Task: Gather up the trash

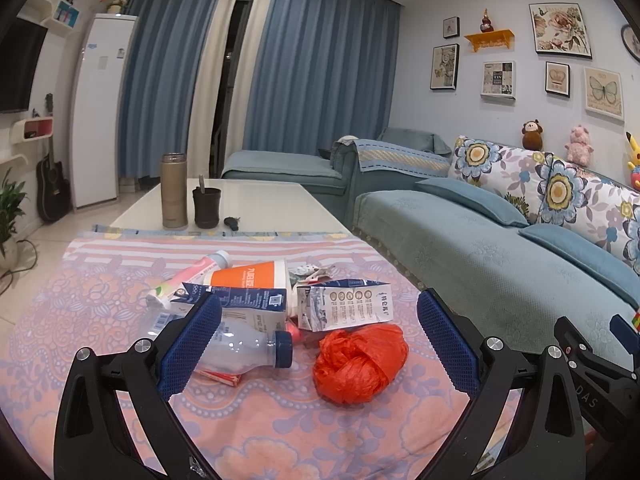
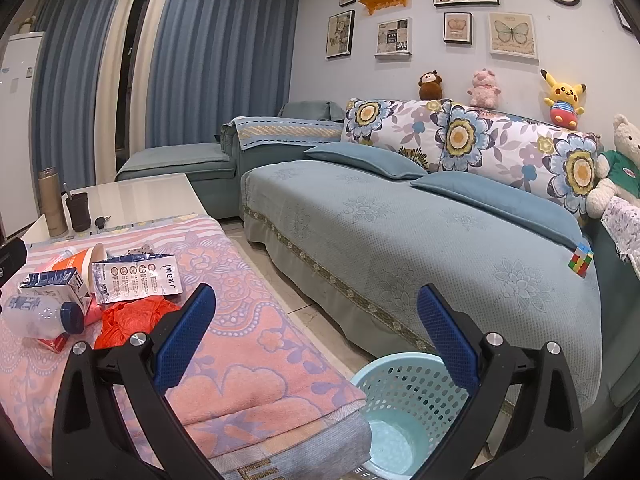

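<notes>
Hovering left gripper (image 1: 320, 344), orange bag (image 1: 360, 364), basket (image 2: 400, 412)

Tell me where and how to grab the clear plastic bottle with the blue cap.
Grip the plastic bottle across its clear body, just behind the blue cap. It lies on its side on the pink blanket, so come from above with the open left gripper, jaws straddling its width.

Left gripper's finger (image 1: 192, 344) covers most of the plastic bottle (image 1: 248, 350). A red packet (image 1: 224, 378) shows only a corner under the bottle. The carton (image 1: 240, 304) hides the cup (image 1: 250, 274) base. Basket (image 2: 396, 412) is cut by the bottom edge and the right gripper's finger (image 2: 448, 340). Carton print is too small to read; the wrapper (image 1: 310, 271) is possibly foil.
</notes>
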`<state>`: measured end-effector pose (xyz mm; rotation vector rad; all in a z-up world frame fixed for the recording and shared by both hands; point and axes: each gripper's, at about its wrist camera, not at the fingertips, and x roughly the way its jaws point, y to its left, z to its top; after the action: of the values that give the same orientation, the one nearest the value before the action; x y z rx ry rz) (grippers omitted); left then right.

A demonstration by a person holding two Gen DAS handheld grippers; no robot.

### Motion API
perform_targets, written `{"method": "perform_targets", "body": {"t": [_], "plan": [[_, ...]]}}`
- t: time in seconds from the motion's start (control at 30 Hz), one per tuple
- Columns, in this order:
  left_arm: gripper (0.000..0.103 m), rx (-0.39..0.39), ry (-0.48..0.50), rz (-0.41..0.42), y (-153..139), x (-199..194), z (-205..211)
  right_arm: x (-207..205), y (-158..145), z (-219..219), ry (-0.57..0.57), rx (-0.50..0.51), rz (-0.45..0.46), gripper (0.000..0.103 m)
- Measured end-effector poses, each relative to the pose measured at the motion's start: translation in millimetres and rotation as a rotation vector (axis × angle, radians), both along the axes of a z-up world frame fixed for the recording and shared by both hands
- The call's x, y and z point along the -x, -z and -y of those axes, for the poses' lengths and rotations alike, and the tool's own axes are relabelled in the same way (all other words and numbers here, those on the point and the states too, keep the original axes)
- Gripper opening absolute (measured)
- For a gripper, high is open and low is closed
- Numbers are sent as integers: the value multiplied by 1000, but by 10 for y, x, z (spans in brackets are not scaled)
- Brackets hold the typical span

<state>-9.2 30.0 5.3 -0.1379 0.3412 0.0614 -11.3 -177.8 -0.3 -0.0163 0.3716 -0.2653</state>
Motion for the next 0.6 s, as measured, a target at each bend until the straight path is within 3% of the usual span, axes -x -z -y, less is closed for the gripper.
{"method": "perform_targets", "body": {"t": [0.3,0.5,0.6], "plan": [[95,26,-7,6,-20,30,-69,-21,-1,-83,-32,-23,-10,95],[95,25,-41,3,-109,76,-357,-67,-26,-375,-168,-18,-20,95],[95,63,-72,-36,-131,44,-777,-202,-40,-567,-284,-39,-49,83]]}}
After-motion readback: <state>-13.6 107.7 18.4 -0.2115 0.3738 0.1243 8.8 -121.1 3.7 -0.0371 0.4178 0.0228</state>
